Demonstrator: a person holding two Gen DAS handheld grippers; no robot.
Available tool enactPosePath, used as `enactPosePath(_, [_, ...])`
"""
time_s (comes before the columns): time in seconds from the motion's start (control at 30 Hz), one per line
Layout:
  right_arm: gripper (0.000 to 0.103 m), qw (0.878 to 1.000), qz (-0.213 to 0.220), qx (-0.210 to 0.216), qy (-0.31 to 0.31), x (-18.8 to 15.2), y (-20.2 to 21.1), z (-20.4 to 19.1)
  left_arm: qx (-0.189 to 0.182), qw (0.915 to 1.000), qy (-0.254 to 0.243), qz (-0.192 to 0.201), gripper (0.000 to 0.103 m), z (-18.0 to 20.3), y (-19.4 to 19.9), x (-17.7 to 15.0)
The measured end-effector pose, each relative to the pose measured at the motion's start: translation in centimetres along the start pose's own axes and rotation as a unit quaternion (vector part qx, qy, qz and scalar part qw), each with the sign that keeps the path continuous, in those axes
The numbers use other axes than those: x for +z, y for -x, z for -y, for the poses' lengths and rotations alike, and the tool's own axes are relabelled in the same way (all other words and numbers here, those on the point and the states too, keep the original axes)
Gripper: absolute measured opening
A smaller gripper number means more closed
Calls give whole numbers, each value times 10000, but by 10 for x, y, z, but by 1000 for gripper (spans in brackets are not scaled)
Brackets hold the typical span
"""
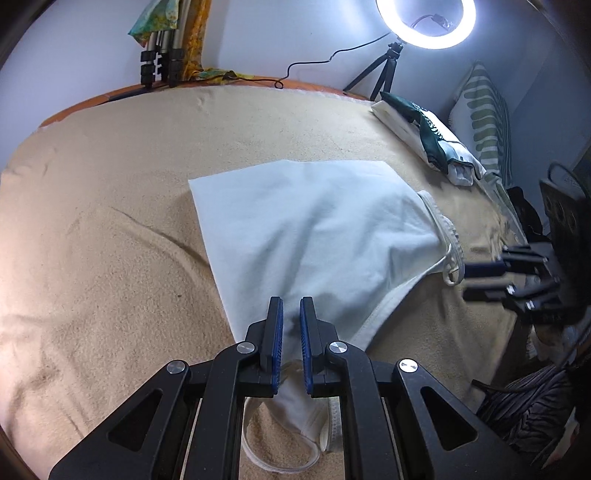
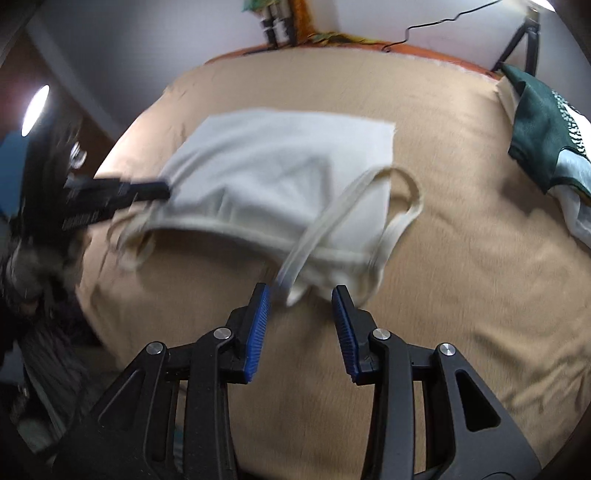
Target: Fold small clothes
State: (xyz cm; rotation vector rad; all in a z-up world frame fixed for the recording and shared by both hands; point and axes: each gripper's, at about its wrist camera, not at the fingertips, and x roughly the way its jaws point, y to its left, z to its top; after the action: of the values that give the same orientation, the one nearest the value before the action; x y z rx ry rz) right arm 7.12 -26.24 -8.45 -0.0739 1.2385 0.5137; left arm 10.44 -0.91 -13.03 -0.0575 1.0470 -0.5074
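Note:
A white sleeveless top lies spread on the tan blanket, shoulder straps toward me. My left gripper is shut on the top's near corner, with cloth pinched between the blue pads and a strap hanging below. The right wrist view shows the left gripper gripping the top at its left side. My right gripper is open just off the top's near edge. A blurred strap trails loose by its left finger, not pressed. The left wrist view shows the right gripper beside the straps, jaws apart.
A pile of clothes with a dark green piece lies at the blanket's far right, beside a striped pillow. A lit ring light on a small tripod stands behind. Folded stand legs lean at the back wall.

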Motion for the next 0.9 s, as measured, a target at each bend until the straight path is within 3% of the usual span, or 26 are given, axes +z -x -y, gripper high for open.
enactPosePath(0.1, [39, 10000, 43, 78, -45, -13, 12, 0, -19, 10000, -17, -32, 8, 1, 4, -3])
enactPosePath(0.23, [39, 9960, 696, 484, -282, -7, 39, 11, 7, 9998, -137, -120, 8, 3, 6, -10])
enactPosePath(0.3, [39, 9955, 816, 360, -317, 8, 40, 17, 60, 9996, -219, -154, 8, 4, 4, -11])
enactPosePath(0.43, [38, 9919, 781, 242, -973, 32, 19, 45, 45, 9998, -142, -123, 8, 0, 3, -12])
enactPosePath(0.6, [39, 9723, 773, 552, -2136, 24, 9, 98, -11, 9999, -51, -109, 8, -6, 3, -11])
enactPosePath(0.67, [39, 9657, 714, 842, -2350, 21, 3, 109, -27, 9999, 4, -104, 8, -8, 2, -10])
enactPosePath(0.77, [39, 9661, 632, 854, -2352, 21, -5, 109, -3, 10000, -9, -100, 8, -6, 2, -9])
enactPosePath(0.8, [35, 9671, 635, 865, -2308, 22, -5, 106, 7, 10000, -20, -95, 8, -6, 2, -10])
enactPosePath(0.83, [18, 9674, 709, 929, -2247, 22, -3, 103, 10, 10000, -22, -92, 8, -6, 2, -10])
enactPosePath(0.87, [9, 9678, 761, 1053, -2158, 23, -2, 99, 8, 10000, -20, -93, 8, -6, 2, -11])
enactPosePath(0.9, [7, 9695, 793, 1130, -2025, 23, 2, 95, 6, 10000, -13, -97, 8, -6, 1, -10])
